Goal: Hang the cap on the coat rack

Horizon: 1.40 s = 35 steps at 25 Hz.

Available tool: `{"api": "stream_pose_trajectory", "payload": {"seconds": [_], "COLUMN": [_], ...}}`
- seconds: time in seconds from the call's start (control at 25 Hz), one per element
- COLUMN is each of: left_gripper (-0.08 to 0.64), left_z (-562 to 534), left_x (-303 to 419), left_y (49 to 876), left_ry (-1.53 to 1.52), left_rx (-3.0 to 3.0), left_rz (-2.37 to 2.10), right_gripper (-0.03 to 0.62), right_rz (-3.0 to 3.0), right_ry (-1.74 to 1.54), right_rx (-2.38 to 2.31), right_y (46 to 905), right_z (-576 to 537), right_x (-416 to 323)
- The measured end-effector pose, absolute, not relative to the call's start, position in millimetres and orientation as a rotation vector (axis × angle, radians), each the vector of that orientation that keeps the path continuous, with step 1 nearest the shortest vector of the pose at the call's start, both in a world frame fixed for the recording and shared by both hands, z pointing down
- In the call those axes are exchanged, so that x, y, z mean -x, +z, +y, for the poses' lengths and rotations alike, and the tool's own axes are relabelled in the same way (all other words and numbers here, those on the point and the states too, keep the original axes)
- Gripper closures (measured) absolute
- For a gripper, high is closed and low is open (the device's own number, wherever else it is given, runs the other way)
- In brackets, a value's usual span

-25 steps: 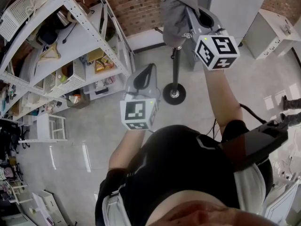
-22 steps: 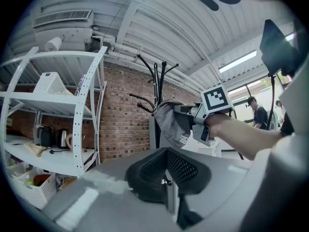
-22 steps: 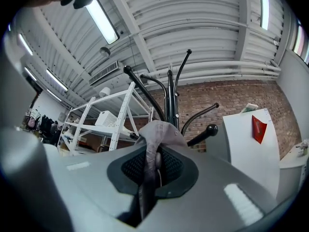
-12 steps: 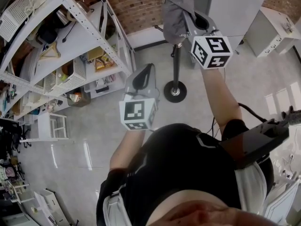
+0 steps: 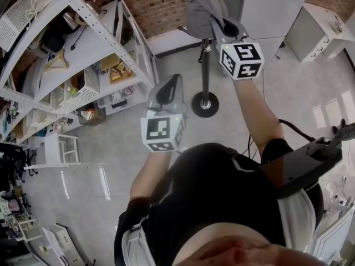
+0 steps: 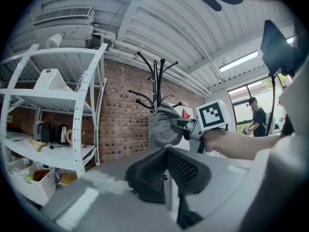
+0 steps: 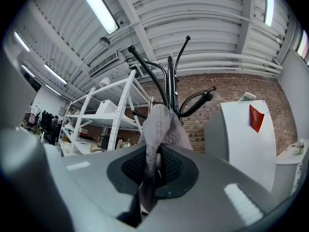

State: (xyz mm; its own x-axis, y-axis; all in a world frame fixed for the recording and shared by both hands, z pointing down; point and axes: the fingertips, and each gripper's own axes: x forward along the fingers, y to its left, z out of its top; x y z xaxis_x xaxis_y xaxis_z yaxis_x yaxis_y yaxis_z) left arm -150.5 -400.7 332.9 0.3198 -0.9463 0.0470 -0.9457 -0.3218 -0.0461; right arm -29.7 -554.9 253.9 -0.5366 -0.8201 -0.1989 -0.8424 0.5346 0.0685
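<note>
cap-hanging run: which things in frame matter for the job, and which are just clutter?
In the job:
- cap, pinched in the right claw
- coat rack, right beyond the cap

Lying about:
- left claw, shut, nothing in it
- shelving unit with basket and kettle
- white cabinet

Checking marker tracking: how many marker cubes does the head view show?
2. One cube sits on the left gripper, mid-frame; the other on the right gripper, which holds the cap beside the coat rack. None seems hidden.

Coat rack [image 5: 204,71] ahead (prongs splayed), shelving [image 5: 94,51] left, floor [image 5: 177,60] between
</note>
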Motion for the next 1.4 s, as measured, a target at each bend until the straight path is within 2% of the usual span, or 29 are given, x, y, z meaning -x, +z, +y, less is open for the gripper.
{"api": "stream_pose_trajectory", "payload": {"seconds": [0.2,0.48,0.68,1.08,1.4], "left_gripper": [0.461,0.460,0.460,0.460,0.460], "left_z": [-397,-387,-386,-381,-370], "left_x": [153,151,150,136,134], "left_y": [333,330,333,346,356], "left_ry": [-0.099,-0.083,-0.086,-0.090,-0.014], "left_rx": [2.546,2.541,2.553,2.620,2.625], "left_rz": [1.837,1.830,1.834,1.795,1.767], "right_gripper": [0.561,0.490,0.468,0.469,0.504], "right_rz": [2.643,2.641,2.648,2.680,2.709], "right_ry": [0.243,0.251,0.257,0.235,0.194], "right_rx": [1.444,1.421,1.409,1.426,1.378], "right_y": [261,263,264,280,303], "right_z": [-556,-540,-526,-494,-444], "right_x": [32,31,27,7,-4]}}
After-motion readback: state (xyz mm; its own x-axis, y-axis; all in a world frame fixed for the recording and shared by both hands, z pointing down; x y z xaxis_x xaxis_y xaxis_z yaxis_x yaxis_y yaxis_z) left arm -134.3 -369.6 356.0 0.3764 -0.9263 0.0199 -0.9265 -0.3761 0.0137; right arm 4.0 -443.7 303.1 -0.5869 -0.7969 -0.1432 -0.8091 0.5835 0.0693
